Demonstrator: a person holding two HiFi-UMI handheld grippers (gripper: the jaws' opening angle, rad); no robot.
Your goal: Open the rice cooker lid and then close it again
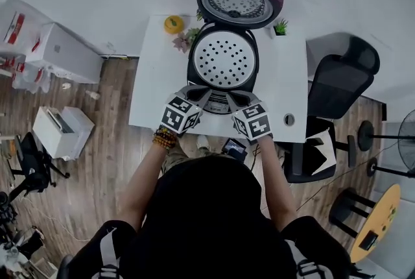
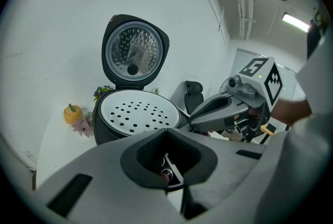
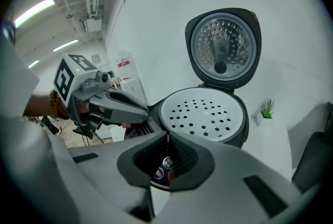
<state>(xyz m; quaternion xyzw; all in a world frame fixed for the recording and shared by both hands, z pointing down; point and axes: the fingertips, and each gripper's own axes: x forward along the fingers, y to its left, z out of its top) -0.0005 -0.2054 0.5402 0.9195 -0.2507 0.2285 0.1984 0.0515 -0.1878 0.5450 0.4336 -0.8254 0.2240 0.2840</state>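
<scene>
The rice cooker (image 1: 222, 60) stands in the middle of the white counter (image 1: 152, 89), its back towards the far edge and its control panel (image 1: 220, 102) facing the near edge where I stand. Its lid (image 1: 238, 2) is open and stands upright over the far edge by the wall, with the dimpled metal inner face turned towards me. A white perforated tray (image 1: 222, 59) fills the mouth of the pot. I hold my left gripper (image 2: 167, 133) at the front of the cooker on its left side, pointing down at the control panel; its jaws are closed together with nothing between them, and the round panel buttons show through the hollow behind the tips. My right gripper (image 3: 166, 137) is at the front on the right side, just beside the left one, and its jaws are closed and empty too, above the same buttons. Whether either tip touches the panel I cannot tell. At the far left corner of the counter lies a small yellow fruit ornament (image 1: 172, 24) with a sprig of flowers (image 1: 185, 39) near it, and a small potted plant (image 1: 281, 28) sits at the far right corner. A black office chair (image 1: 340, 76) stands off the counter's right edge.
</scene>
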